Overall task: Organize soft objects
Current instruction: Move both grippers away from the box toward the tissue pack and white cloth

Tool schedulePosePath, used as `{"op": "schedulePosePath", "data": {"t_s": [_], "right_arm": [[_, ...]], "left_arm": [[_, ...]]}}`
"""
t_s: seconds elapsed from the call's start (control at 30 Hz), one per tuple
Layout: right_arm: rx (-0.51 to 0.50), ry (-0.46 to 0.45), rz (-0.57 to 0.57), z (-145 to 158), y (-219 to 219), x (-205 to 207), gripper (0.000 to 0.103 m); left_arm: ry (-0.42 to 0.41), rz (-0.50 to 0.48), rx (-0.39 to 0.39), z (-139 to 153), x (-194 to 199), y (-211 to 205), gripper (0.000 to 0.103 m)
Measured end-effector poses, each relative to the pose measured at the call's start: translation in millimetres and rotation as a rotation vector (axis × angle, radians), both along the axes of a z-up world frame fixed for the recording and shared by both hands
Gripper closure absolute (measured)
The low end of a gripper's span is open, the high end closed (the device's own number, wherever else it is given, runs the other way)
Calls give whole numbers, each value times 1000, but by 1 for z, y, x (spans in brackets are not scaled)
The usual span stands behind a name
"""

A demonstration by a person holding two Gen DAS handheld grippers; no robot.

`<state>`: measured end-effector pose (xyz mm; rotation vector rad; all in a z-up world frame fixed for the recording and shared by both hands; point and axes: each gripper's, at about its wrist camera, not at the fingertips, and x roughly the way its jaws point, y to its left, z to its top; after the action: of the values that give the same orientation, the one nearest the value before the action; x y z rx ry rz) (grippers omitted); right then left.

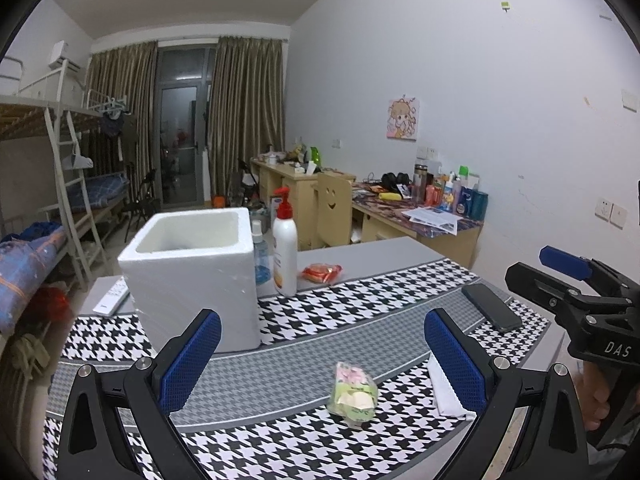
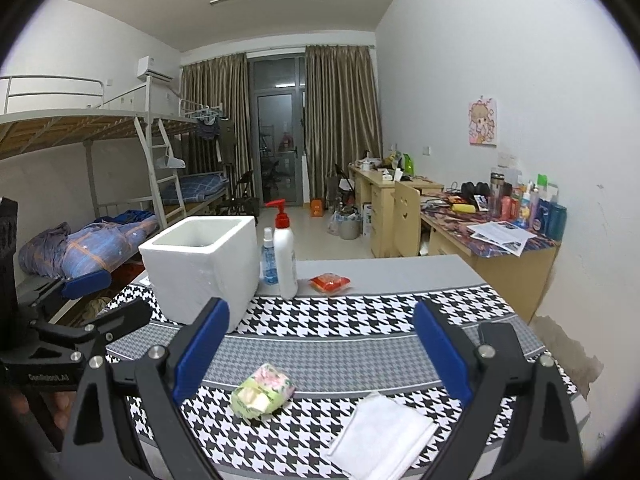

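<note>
A green and pink tissue pack (image 1: 353, 395) lies on the houndstooth table mat, in front of my open, empty left gripper (image 1: 322, 344). It also shows in the right wrist view (image 2: 262, 396). A folded white cloth (image 2: 382, 438) lies to its right, partly behind the left gripper's right finger (image 1: 448, 394). My right gripper (image 2: 320, 340) is open and empty above both. A red snack packet (image 1: 322, 273) lies at the far side, also in the right wrist view (image 2: 330, 282). A white foam box (image 1: 192, 268) stands open-topped at the back left, also in the right wrist view (image 2: 202, 266).
A white pump bottle (image 1: 285, 256) and a small blue spray bottle (image 2: 269, 258) stand right of the box. A black phone (image 1: 491, 307) lies at the mat's right. The right gripper's body (image 1: 576, 304) is at the right. Bunk beds stand left, desks right.
</note>
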<state>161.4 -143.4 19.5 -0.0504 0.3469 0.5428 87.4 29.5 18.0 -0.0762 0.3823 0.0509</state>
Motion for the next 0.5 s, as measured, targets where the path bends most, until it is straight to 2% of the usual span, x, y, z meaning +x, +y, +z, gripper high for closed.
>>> {"op": "schedulePosePath", "data": {"t_s": [0.1,0.5], "right_arm": [[-7,-1,-8,-2,-3,-1,7],[-13,33,-56,-17,-16,0,7]], "left_arm": [[13,-21,-21,-3,2,-4,1],[35,-45,-17,-18,14,-15,1]]}}
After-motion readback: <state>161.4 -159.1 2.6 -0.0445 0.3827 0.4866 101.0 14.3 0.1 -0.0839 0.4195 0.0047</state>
